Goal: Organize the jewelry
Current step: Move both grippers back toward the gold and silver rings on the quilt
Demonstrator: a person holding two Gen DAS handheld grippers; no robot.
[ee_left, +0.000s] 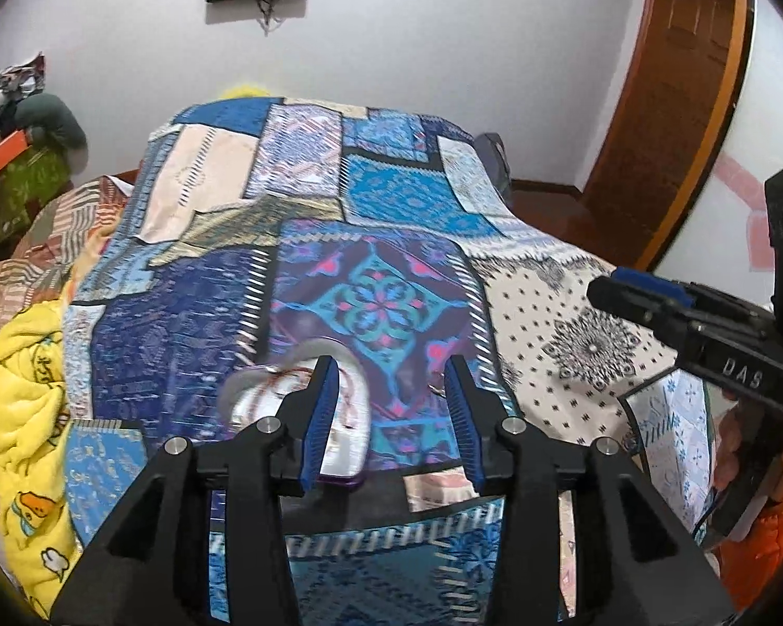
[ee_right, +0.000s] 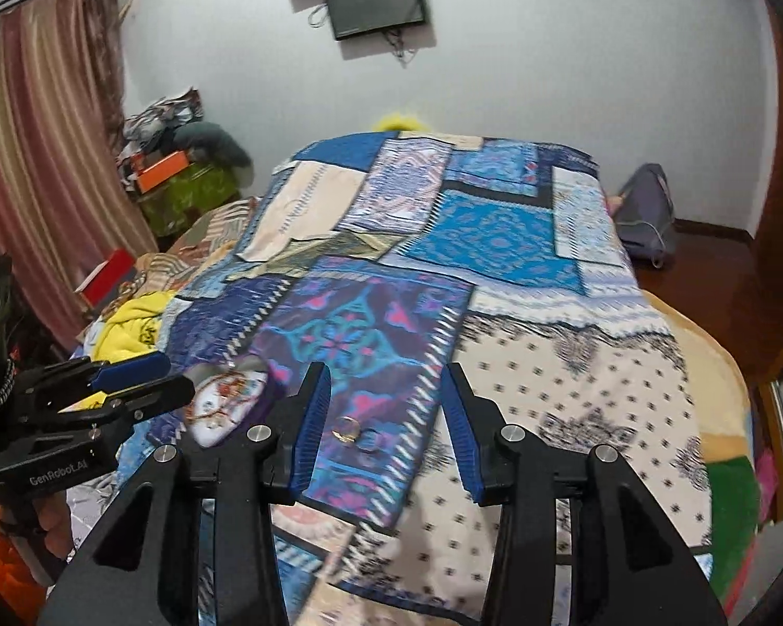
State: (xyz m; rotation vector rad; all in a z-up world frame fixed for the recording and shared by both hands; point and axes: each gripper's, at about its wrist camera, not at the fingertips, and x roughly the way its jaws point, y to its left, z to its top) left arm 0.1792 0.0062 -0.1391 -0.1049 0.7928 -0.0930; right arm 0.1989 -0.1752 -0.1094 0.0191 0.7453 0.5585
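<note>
A heart-shaped jewelry box (ee_left: pixel 292 407) with a pale lining lies open on the patchwork bedspread (ee_left: pixel 402 193), with red and gold strings of jewelry inside. My left gripper (ee_left: pixel 390 365) hangs open above the bed; its left finger covers part of the box and its pads touch nothing. In the right wrist view the box (ee_right: pixel 229 399) sits left of my right gripper (ee_right: pixel 382 370), which is open and empty. A small gold ring (ee_right: pixel 345 429) lies on the cloth below, between the right fingers, with a darker round piece (ee_right: pixel 370 441) beside it. Each gripper shows at the other view's edge: the right gripper (ee_left: pixel 608 287) and the left gripper (ee_right: pixel 175 373).
A yellow duck-print blanket (ee_left: pixel 26 417) is bunched at the bed's left side, with boxes and clothes (ee_right: pixel 172 167) piled beyond it. A curtain (ee_right: pixel 42 156) hangs at the left. A grey bag (ee_right: pixel 644 208) sits on the floor by the wooden door (ee_left: pixel 673 104). A screen (ee_right: pixel 376 0) hangs on the far wall.
</note>
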